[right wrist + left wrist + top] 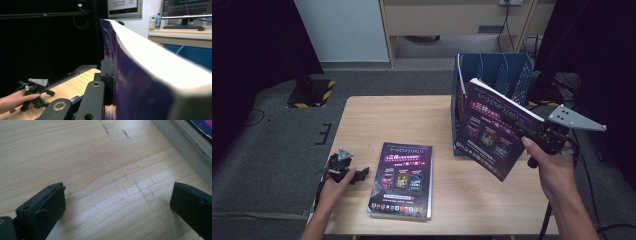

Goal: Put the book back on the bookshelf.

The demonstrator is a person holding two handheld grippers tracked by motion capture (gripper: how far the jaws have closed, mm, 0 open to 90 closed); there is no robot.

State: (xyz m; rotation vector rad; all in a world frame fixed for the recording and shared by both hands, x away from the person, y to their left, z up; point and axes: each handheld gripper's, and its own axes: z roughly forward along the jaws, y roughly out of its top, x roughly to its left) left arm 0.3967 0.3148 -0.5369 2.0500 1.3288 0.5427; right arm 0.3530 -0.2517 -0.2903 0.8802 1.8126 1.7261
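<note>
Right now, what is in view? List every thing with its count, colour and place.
held book: 1, purple cover, tilted in the air before the rack
lying book: 1, purple cover, flat on the table, near edge
file rack: 1, blue, table's far right
table: 1, light wood
left tool: 1, black, jaws open, resting on the table beside the lying book
right tool: 1, black, shut on the held book

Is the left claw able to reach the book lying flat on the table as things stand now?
Probably yes. The left claw rests open on the table just beside the flat book, with bare wood between them.
</note>
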